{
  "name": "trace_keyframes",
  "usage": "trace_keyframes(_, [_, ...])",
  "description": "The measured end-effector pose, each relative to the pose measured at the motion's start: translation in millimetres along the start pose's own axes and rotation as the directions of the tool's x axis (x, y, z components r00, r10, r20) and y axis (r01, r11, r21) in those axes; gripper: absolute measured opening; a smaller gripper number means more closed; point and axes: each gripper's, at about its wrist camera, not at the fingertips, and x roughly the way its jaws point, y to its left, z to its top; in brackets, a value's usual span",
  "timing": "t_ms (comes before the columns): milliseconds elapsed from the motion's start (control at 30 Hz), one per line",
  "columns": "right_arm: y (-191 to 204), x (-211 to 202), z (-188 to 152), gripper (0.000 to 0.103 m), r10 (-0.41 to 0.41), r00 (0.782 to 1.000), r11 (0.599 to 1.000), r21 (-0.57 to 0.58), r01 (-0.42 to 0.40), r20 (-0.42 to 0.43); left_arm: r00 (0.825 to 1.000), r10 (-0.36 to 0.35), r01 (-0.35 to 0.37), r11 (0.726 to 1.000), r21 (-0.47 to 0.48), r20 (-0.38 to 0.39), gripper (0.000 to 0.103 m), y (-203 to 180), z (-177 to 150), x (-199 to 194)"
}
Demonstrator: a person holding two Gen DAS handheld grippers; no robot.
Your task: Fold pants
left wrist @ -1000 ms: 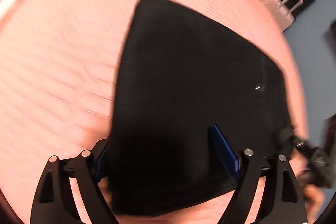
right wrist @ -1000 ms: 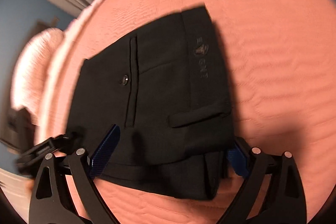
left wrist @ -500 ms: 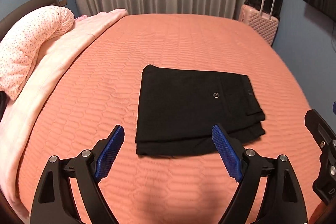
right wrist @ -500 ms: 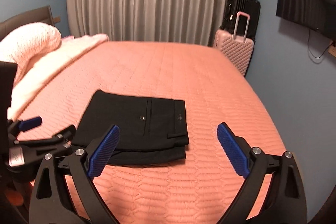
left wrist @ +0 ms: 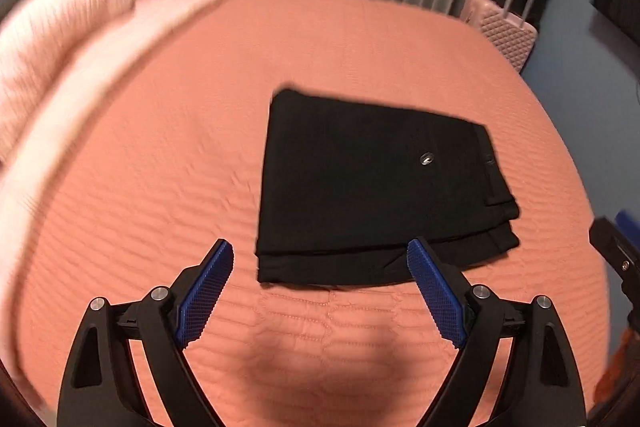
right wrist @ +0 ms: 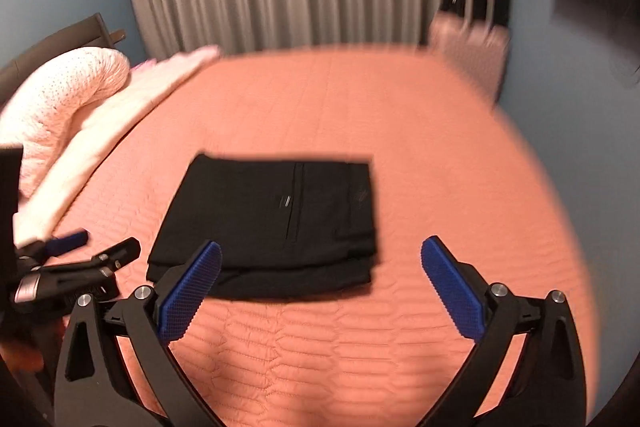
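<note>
Black pants (left wrist: 376,187) lie flat on the coral bedspread (left wrist: 168,187) as a compact folded rectangle, layered edges stacked at the near side, pocket button (left wrist: 426,159) facing up. Left gripper (left wrist: 320,291) is spread wide, holding nothing, hovering just short of the near edge of the pants. Right gripper (right wrist: 320,283) is also spread and empty, above the bedspread near the same edge — its left pad overlaps the cloth in view, contact cannot be told. Judgement: folding looks essentially done, this is the release or check step. Next move likely calls only for backing off, or a light squaring of the slightly offset bottom layers without dragging the stack. Pink pillow (right wrist: 60,95) and suitcase (left wrist: 504,27) sit well apart — both views blurred.
</note>
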Motion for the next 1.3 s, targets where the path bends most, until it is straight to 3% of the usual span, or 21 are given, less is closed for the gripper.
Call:
trace_keyframes(100, [-39, 55, 5, 0.098, 0.043, 0.996, 0.992, 0.121, -0.033, -0.082, 0.993, -0.064, 0.043, 0.98, -0.196, -0.102, 0.087, 53, 7, 65])
trace_keyframes(167, [-62, 94, 9, 0.098, 0.091, 0.987, 0.98, 0.186, -0.065, -0.135, 0.989, -0.063, 0.026, 0.967, -0.253, -0.137, 0.086, 73, 8, 92])
trace_keyframes(200, [-70, 110, 9, 0.098, 0.111, 0.983, 0.973, 0.218, -0.078, -0.144, 0.983, -0.1, 0.056, 0.962, -0.268, -0.152, 0.087, 80, 8, 108])
trace_keyframes(300, [-82, 148, 1, 0.098, 0.172, 0.961, 0.946, 0.307, -0.1, -0.218, 0.988, -0.112, 0.084, 0.968, -0.237, -0.106, 0.094, 73, 12, 115])
trace_keyframes(333, [-79, 159, -6, 0.098, 0.218, 0.948, 0.931, 0.34, -0.131, -0.233, 0.984, -0.14, 0.118, 0.975, -0.186, -0.111, 0.093, 62, 15, 119])
trace_keyframes(367, [-73, 157, -10, 0.098, 0.189, 0.96, 0.942, 0.316, -0.117, -0.207, 0.981, -0.154, 0.134, 0.978, -0.161, -0.122, 0.093, 55, 16, 122])
trace_keyframes(433, [-56, 158, -16, 0.098, 0.232, 0.951, 0.951, 0.255, -0.177, -0.205, 0.962, -0.227, 0.214, 0.972, -0.097, -0.153, 0.094, 32, 14, 129])
trace_keyframes(500, [-44, 157, -20, 0.087, 0.204, 0.954, 0.965, 0.211, -0.157, -0.222, 0.974, -0.158, 0.152, 0.987, -0.05, -0.161, 0.092, 17, 10, 133])
trace_keyframes(533, [-41, 155, -22, 0.068, 0.17, 0.959, 0.974, 0.184, -0.129, -0.227, 0.979, -0.142, 0.135, 0.989, -0.051, -0.149, 0.086, 15, 8, 132])
trace_keyframes(567, [-44, 151, -22, 0.042, 0.163, 0.961, 0.973, 0.195, -0.12, -0.224, 0.979, -0.148, 0.138, 0.987, -0.081, -0.139, 0.081, 18, 7, 129])
trace_keyframes(633, [-55, 137, -20, 0.024, 0.247, 0.949, 0.942, 0.277, -0.188, -0.196, 0.98, -0.159, 0.143, 0.98, -0.136, -0.118, 0.034, 30, 5, 117])
trace_keyframes(667, [-53, 126, -18, 0.022, 0.256, 0.948, 0.943, 0.266, -0.201, -0.19, 0.979, -0.173, 0.156, 0.977, -0.146, -0.112, 0.023, 36, 4, 109])
trace_keyframes(767, [-28, 92, -23, 0.021, 0.228, 0.954, 0.967, 0.159, -0.198, -0.194, 0.973, -0.191, 0.174, 0.976, -0.129, -0.13, 0.018, 40, -5, 84])
trace_keyframes(900, [-15, 37, -56, 0.021, 0.26, 0.944, 0.961, 0.152, -0.232, -0.201, 0.973, -0.183, 0.169, 0.98, -0.106, -0.142, 0.018, 48, -47, 42])
trace_keyframes(1000, [-14, -7, -110, 0.021, 0.256, 0.939, 0.961, 0.163, -0.222, -0.231, 0.961, -0.221, 0.201, 0.971, -0.128, -0.168, 0.018, 61, -97, 10])
trace_keyframes(1133, [-32, -36, -181, 0.022, 0.24, 0.933, 0.961, 0.2, -0.189, -0.27, 0.963, -0.184, 0.17, 0.982, -0.086, -0.195, 0.021, 65, -161, -24])
trace_keyframes(1167, [-34, -38, -197, 0.026, 0.228, 0.932, 0.964, 0.198, -0.176, -0.283, 0.969, -0.157, 0.147, 0.987, -0.067, -0.192, 0.022, 64, -174, -29])
trace_keyframes(1233, [-46, -37, -215, 0.043, 0.193, 0.94, 0.968, 0.208, -0.137, -0.281, 0.979, -0.101, 0.094, 0.995, -0.046, -0.179, 0.039, 65, -193, -32])
trace_keyframes(1300, [-63, -54, -219, 0.051, 0.164, 0.952, 0.962, 0.253, -0.097, -0.257, 0.986, -0.067, 0.058, 0.996, -0.063, -0.155, 0.043, 73, -198, -38])
